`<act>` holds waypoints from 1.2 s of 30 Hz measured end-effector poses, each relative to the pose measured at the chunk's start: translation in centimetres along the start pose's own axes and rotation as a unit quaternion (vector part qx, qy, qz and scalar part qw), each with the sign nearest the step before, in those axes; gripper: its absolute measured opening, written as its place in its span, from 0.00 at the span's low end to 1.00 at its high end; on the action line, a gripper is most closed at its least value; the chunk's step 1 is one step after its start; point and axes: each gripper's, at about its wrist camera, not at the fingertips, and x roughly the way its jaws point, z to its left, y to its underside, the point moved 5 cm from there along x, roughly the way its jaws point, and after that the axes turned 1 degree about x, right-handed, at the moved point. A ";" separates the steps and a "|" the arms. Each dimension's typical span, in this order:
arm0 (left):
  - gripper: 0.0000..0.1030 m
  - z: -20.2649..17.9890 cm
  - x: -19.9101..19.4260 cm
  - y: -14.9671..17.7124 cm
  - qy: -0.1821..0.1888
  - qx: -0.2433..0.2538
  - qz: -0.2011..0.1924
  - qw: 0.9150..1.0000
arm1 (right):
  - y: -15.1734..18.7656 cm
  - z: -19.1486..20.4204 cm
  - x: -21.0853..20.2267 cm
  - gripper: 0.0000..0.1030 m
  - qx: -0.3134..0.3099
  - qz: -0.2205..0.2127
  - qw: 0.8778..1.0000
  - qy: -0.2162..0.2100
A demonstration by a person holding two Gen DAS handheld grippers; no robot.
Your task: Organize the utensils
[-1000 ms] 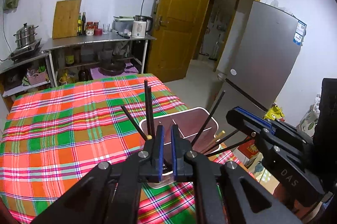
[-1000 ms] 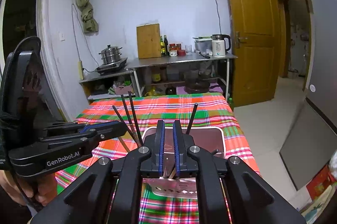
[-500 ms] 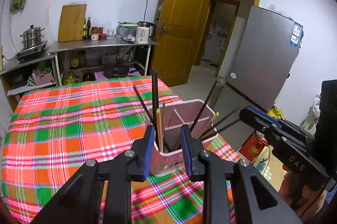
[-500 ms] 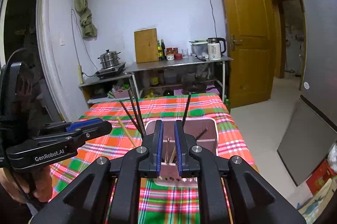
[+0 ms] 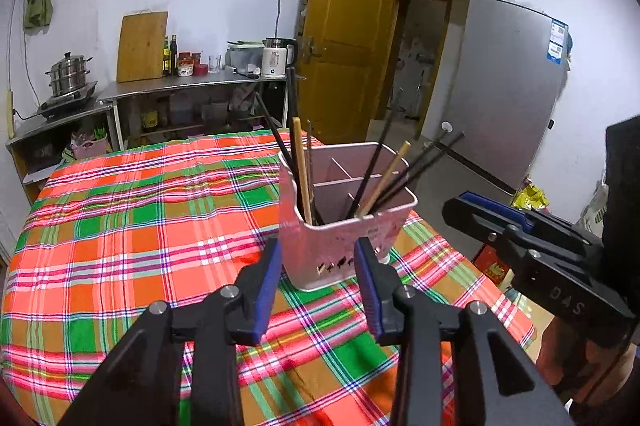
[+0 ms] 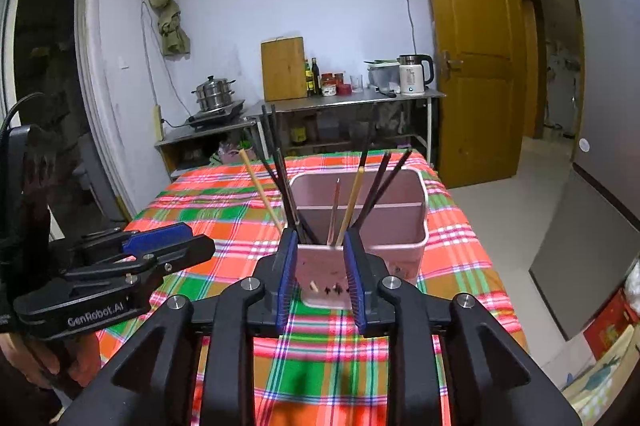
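A pink divided utensil holder [image 5: 340, 246] stands near the right edge of the plaid-covered table [image 5: 120, 226]. Black chopsticks [image 5: 280, 142] and wooden chopsticks [image 5: 301, 170] lean out of its near compartments. My left gripper [image 5: 318, 266] hovers just short of the holder with its jaws opening and nothing between the pads. In the right wrist view the holder [image 6: 396, 226] and its wooden chopsticks [image 6: 352, 202] stand just beyond my right gripper [image 6: 320, 246], whose jaws are also opening and hold nothing. Each gripper shows in the other's view, the right gripper [image 5: 500, 218] and the left gripper [image 6: 168, 238].
A steel counter [image 6: 340, 102] at the far wall carries a kettle [image 6: 414, 78], a cutting board [image 6: 283, 70] and bottles. A pot [image 6: 214, 94] sits on a stove at its left. A grey fridge [image 5: 500, 86] and a wooden door [image 5: 344, 38] stand to the right. The table drops off just past the holder.
Both grippers were nearly shut close over the holder. They have drawn back and down, and their jaws have spread. The chopsticks now stand free in the holder.
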 end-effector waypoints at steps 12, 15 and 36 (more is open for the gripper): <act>0.40 -0.9 -0.3 3.4 0.001 0.004 -0.014 1.000 | 3.8 -0.5 -0.6 0.24 0.019 0.008 1.000 0.008; 0.41 -0.6 -0.3 3.8 0.002 -0.003 -0.016 1.000 | 4.4 -0.6 -0.8 0.24 0.017 0.005 1.000 0.012; 0.42 -0.8 0.1 6.3 -0.013 -0.002 -0.042 0.999 | 7.0 0.0 -1.0 0.25 -0.009 -0.016 0.999 0.034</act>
